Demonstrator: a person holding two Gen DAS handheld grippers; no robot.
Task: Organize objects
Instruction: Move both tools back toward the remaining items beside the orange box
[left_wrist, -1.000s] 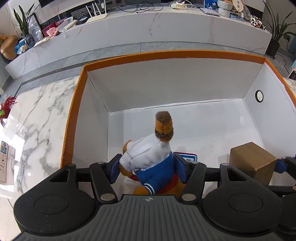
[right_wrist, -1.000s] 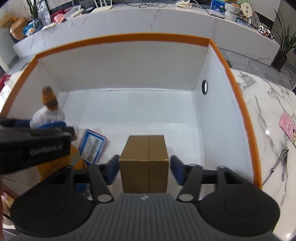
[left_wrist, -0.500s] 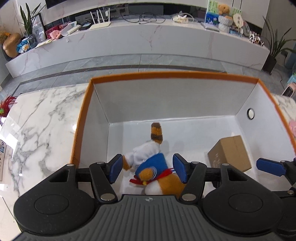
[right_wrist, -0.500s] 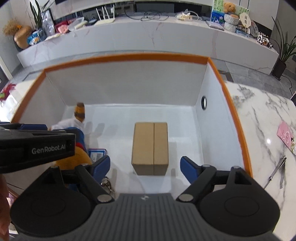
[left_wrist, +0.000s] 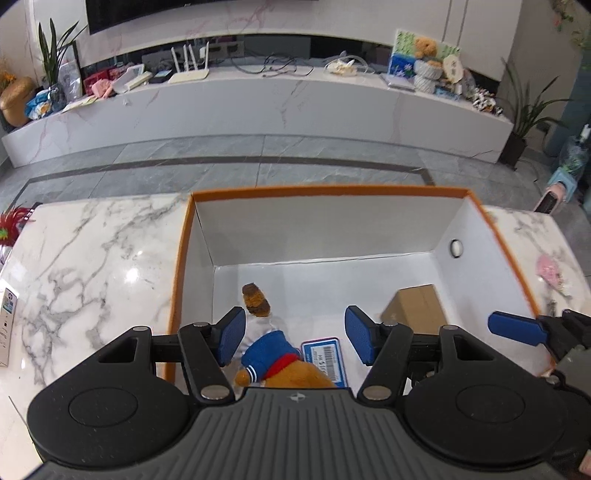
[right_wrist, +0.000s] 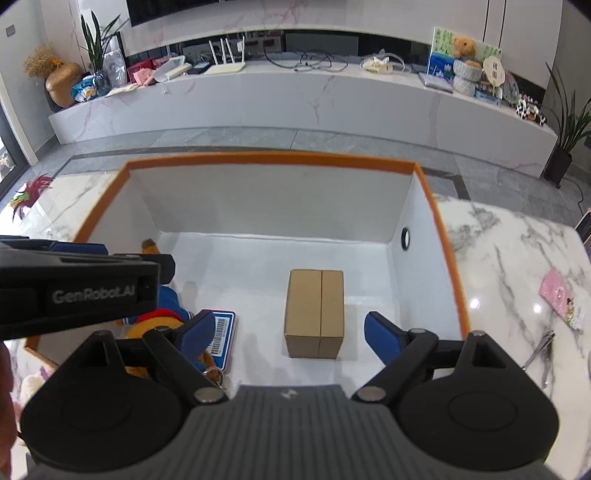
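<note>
Both tools are now sitting higher above the orange-rimmed bin (right_wrist: 437, 206) on the desk (left_wrist: 92, 258). The right tool (right_wrist: 295, 334), jaws just opening, is gaping empty over the cardboard box (right_wrist: 314, 314) on the bin floor; the left tool (left_wrist: 293, 338) is hanging half-open, empty, over the plush toy (left_wrist: 269, 350) at near left.

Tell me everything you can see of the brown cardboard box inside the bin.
The cardboard box is small, plain brown and oblong, its top flaps closed with a seam running down the middle. It rests flat on the white floor of the orange-rimmed bin, toward the right side, apart from the walls and from the plush toy. The right gripper hangs open above it; nothing grips it.
</note>
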